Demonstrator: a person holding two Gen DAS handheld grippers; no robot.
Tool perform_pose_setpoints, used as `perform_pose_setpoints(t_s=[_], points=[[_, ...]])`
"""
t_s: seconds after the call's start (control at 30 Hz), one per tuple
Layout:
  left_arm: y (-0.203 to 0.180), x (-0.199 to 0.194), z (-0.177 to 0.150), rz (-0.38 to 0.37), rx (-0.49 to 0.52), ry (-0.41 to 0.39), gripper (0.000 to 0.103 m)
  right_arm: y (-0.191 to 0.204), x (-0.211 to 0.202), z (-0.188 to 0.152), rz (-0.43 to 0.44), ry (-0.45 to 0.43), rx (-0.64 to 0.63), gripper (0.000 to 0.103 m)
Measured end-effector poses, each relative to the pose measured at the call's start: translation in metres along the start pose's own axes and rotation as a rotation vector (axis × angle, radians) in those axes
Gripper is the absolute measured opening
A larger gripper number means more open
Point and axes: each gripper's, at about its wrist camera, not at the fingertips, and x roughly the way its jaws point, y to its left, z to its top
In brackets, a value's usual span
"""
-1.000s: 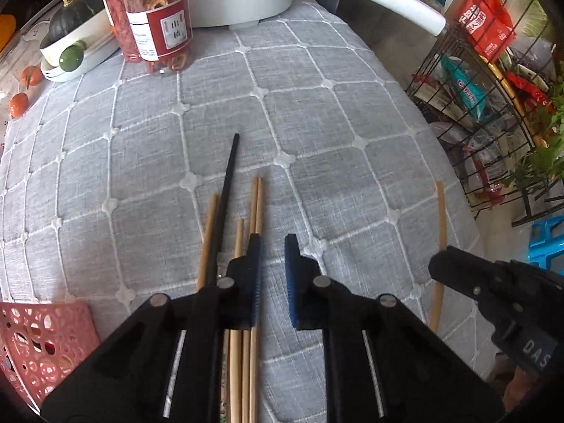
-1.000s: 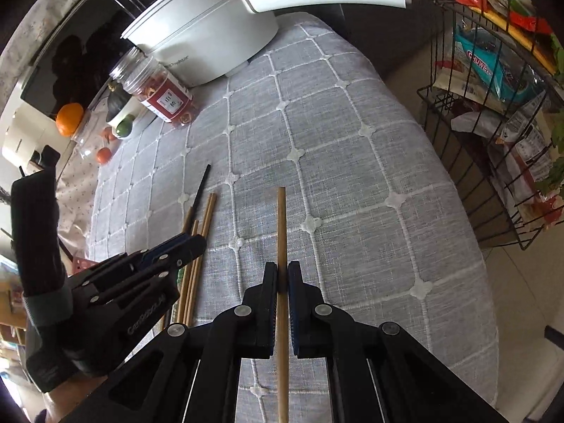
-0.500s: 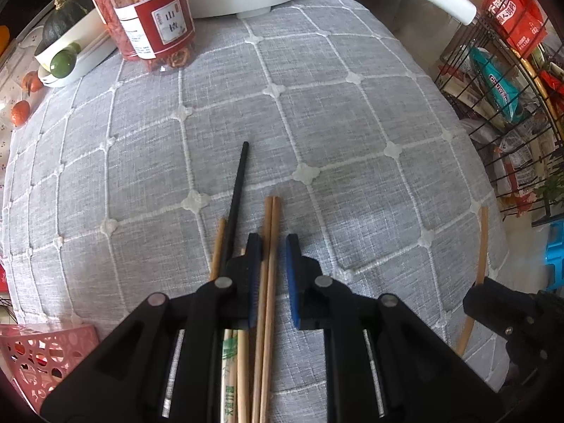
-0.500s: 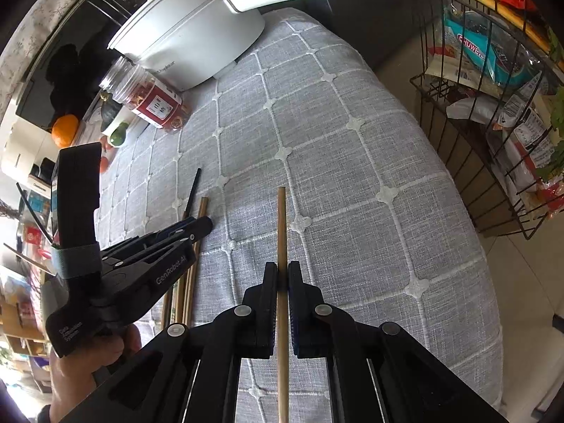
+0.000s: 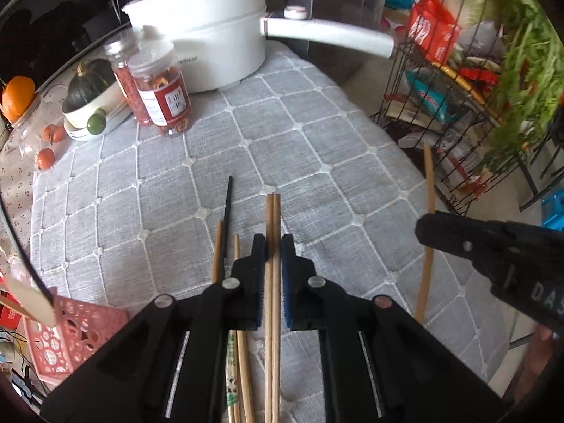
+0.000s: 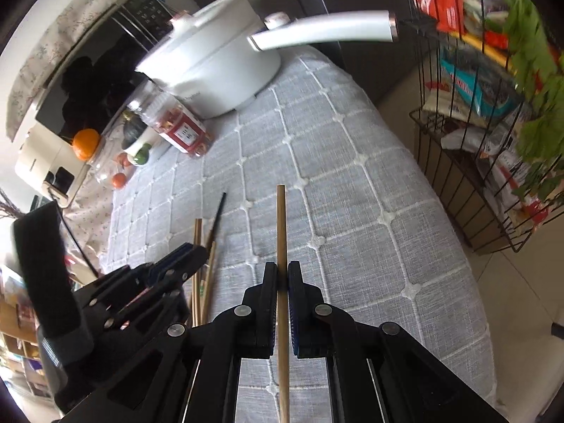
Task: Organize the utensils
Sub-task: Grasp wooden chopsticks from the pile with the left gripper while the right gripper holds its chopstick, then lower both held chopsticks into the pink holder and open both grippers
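Table setting: grey quilted tablecloth (image 5: 317,148), white electric pot (image 5: 211,31) at the far end, red-labelled jars (image 5: 162,95) beside it, pink basket (image 5: 67,338) at the near left edge, wire rack (image 5: 458,105) off to the right.
Change, left side: left gripper (image 5: 273,246) now straddling a pair of wooden chopsticks (image 5: 273,218), where a second ago its left finger stood on top of the pile; jaws nearly together on the pair, pads flush against the wood; view now raised, pot in full sight.
Change, right side: none of note; right gripper (image 6: 282,275) clamped as before on a single wooden chopstick (image 6: 281,225), tip pointing forward above the cloth.
Left behind: black chopstick (image 5: 227,204) and loose wooden chopsticks (image 5: 218,246) on the cloth, just left of the gripped pair.
Meaning for the task: sorting under way; matching pair apparently secured, likely ready to lift clear of the pile.
Risk: possible slip of one stick of the pair.
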Motion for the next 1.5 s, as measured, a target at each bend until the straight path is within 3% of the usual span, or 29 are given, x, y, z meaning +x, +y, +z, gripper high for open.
perform_pose_setpoints(t_s=[0.27,0.5,0.6,0.87,1.07,1.33,1.5], points=[[0.023,-0.088,-0.028,-0.061,-0.037,-0.184,0.01,0.033,-0.046,-0.013,0.065,-0.112,-0.07,0.006],[0.053,-0.132,-0.054,-0.089,-0.103,-0.33,0.01,0.064,-0.072,-0.022,0.087,-0.193,-0.142,0.006],[0.061,-0.145,-0.058,-0.08,-0.109,-0.362,0.01,0.077,-0.082,-0.025,0.086,-0.232,-0.173,0.006],[0.092,-0.205,-0.066,-0.064,-0.179,-0.542,0.01,0.108,-0.105,-0.029,0.123,-0.317,-0.238,0.006],[0.104,-0.242,-0.069,0.033,-0.181,-0.689,0.01,0.129,-0.108,-0.033,0.156,-0.329,-0.271,0.006],[0.126,-0.226,-0.07,0.188,-0.184,-0.74,0.01,0.141,-0.102,-0.038,0.164,-0.318,-0.29,0.006],[0.143,-0.194,-0.068,0.212,-0.209,-0.625,0.01,0.143,-0.1,-0.039,0.166,-0.312,-0.291,0.006]])
